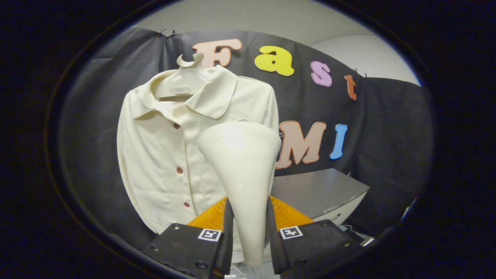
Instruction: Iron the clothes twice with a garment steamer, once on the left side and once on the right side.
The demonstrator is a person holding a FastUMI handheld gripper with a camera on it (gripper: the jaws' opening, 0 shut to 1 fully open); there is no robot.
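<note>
Hanging against the booth's black cloth wall [97,128], a cream shirt [162,155] faced the camera on a pale plastic hanger [182,83], whose hook curled above the rounded collar [211,99]. The garment hung buttoned, its front panels lying fairly flat, with faint creases running down the lower half. To the shirt's right, lower down and set against the wall, stood a grey cabinet [321,190] with a flat top and a dark handle on its front. In front of the shirt rose the garment steamer [244,182], a glossy cream cone that widened from a narrow neck to a broad head; the head overlapped the shirt's right-hand panel as seen from the camera, though whether it touched the fabric could not be told. The gripper [248,236] was clamped on the steamer's narrow neck, both fingers [226,236] pressing its sides, and held it upright. An orange ribbed part [211,219] showed just behind the fingers, on both sides of the neck. Three small red buttons [179,170] ran down the shirt's placket, left of the steamer's head.
</note>
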